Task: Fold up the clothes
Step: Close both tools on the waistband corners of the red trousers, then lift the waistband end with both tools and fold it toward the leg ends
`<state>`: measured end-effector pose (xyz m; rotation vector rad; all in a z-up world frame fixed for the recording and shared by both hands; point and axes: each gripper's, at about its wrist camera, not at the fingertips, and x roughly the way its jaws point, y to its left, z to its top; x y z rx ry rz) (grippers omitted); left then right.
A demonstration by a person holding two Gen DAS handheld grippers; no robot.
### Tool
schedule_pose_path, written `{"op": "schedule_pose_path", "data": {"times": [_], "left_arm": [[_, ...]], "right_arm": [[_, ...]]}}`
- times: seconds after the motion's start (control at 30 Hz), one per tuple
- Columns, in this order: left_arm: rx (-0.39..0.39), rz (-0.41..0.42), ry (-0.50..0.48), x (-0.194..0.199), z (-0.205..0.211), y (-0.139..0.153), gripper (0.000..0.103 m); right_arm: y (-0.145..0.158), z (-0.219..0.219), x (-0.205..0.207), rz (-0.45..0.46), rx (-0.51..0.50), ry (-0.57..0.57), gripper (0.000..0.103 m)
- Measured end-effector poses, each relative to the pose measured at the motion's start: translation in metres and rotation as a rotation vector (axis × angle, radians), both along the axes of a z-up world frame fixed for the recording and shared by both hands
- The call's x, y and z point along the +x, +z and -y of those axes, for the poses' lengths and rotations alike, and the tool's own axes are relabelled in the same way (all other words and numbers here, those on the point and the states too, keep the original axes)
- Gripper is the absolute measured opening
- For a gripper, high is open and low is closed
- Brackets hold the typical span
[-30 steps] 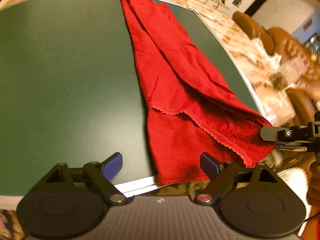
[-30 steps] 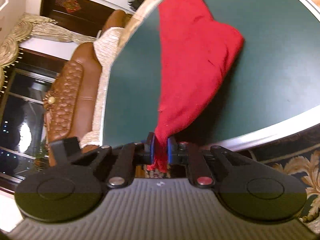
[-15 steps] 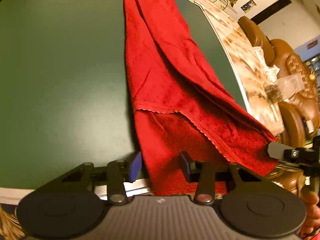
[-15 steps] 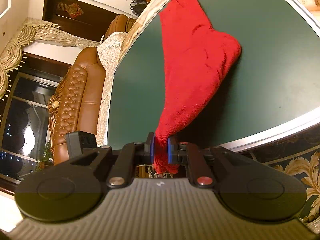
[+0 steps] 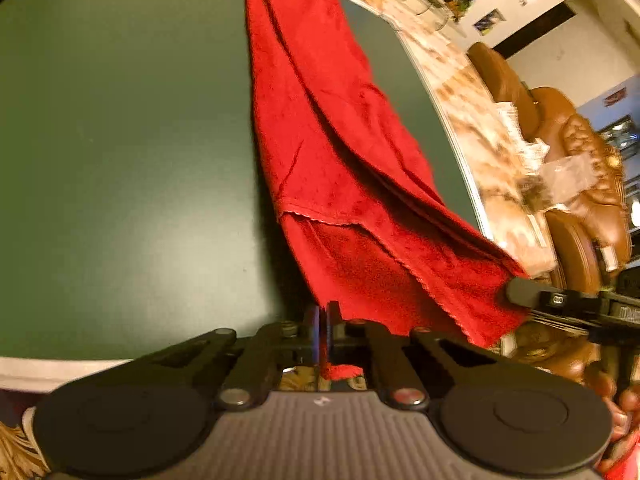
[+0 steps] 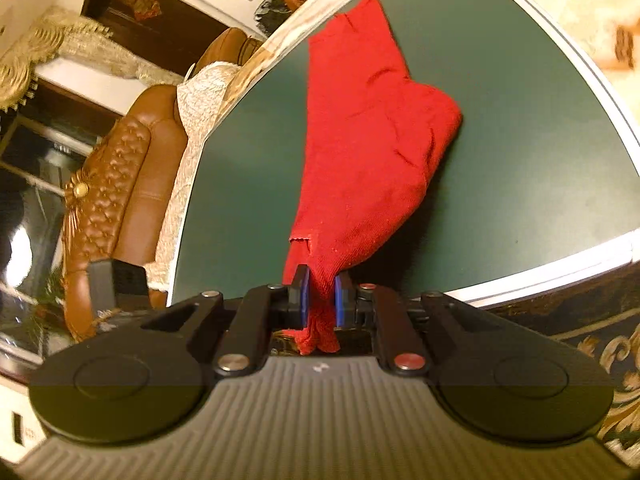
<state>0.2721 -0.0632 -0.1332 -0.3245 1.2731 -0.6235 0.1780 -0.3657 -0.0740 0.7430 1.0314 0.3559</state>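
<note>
A long red cloth (image 5: 340, 160) lies folded lengthwise on the dark green table (image 5: 120, 140), its near end lifted off the edge. My left gripper (image 5: 323, 326) is shut on the near left corner of the red cloth, a scrap of it poking out behind the blue pads. My right gripper (image 6: 320, 300) is shut on the other near corner of the cloth (image 6: 360, 152), bunched between its blue pads. In the left wrist view the right gripper's black finger (image 5: 528, 292) shows at the cloth's right corner.
The table's pale rim (image 6: 560, 276) runs just under both grippers. Brown leather chairs (image 6: 120, 184) stand beside the table, and another chair (image 5: 580, 184) sits past the marble-patterned border (image 5: 480, 132). A person's fingers (image 5: 624, 404) show at the far right.
My left gripper slid right onto the cloth's near left corner and went from wide open to shut on it. The right gripper kept its grip, rolling slightly.
</note>
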Motion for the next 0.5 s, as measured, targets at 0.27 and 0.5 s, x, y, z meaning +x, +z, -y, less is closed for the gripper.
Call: {"op": "schedule_pose_path", "data": {"times": [0.27, 0.5], "left_arm": [[-0.075, 0.055, -0.014, -0.020, -0.009, 0.021, 0.002], [-0.070, 0.007, 0.011, -0.024, -0.011, 0.019, 0.018]], "right_arm": [[0.012, 0.000, -0.017, 0.048, -0.008, 0.035, 0.016], [0.021, 0.005, -0.017, 0.049, 0.035, 0.015, 0.016]]}}
